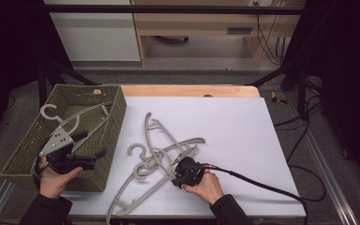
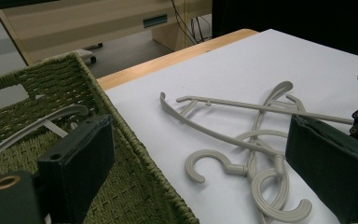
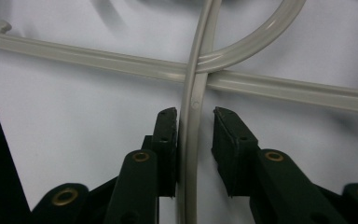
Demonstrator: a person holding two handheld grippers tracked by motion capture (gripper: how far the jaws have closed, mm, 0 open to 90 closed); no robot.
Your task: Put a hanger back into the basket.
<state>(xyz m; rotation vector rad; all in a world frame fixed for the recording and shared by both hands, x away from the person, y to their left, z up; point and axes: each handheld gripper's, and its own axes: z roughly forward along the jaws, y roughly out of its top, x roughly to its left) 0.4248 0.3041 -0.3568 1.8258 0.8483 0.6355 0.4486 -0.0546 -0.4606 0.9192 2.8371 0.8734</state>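
Observation:
Several grey plastic hangers (image 1: 164, 154) lie tangled on the white sheet (image 1: 225, 126). My right gripper (image 1: 176, 177) is low over the near end of the pile. In the right gripper view its jaws (image 3: 195, 116) straddle one thin hanger arm (image 3: 191, 140): the left pad sits against it and a gap shows at the right pad. Another hanger bar (image 3: 98, 58) crosses just beyond the tips. My left gripper (image 1: 93, 144) hovers open and empty over the near right wall of the green woven basket (image 1: 28, 140). One hanger (image 1: 75, 117) lies inside the basket.
The basket stands at the left edge of the table, its wall (image 2: 135, 158) between the left jaws (image 2: 200, 140) and the hanger pile (image 2: 242, 140). A black cable (image 1: 262, 185) trails right from my right gripper. A wooden table edge (image 1: 192, 90) runs along the back.

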